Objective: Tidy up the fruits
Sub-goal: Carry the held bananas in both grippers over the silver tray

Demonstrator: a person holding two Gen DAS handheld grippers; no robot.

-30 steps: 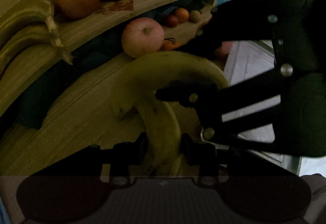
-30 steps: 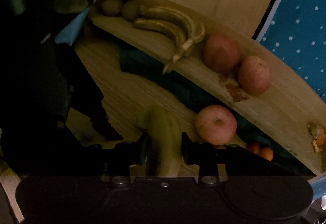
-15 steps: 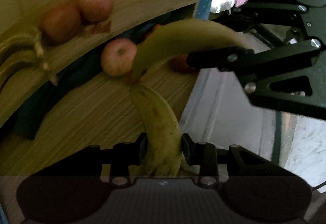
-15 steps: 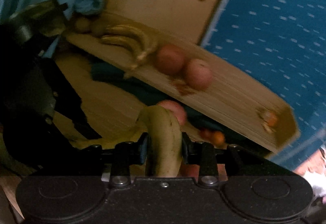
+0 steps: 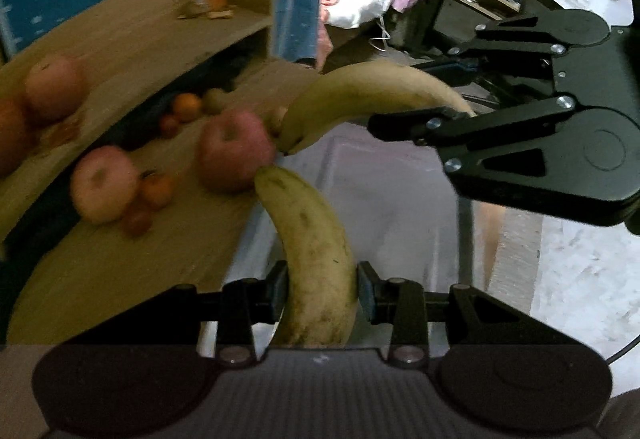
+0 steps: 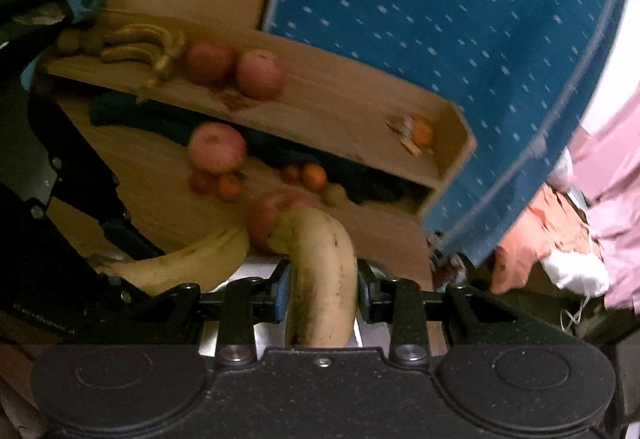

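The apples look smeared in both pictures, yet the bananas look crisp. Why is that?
Left wrist view: the apples are motion-blurred, while the banana clamped in the left gripper stays sharp. Right wrist view: same, shelf apples soft, gripped banana crisp, edges bent by the fisheye.

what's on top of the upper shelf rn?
On the upper shelf: a bunch of bananas, two apples, two small brownish fruits at the far end, peel scraps with an orange. Its far end is partly hidden by the left tool.
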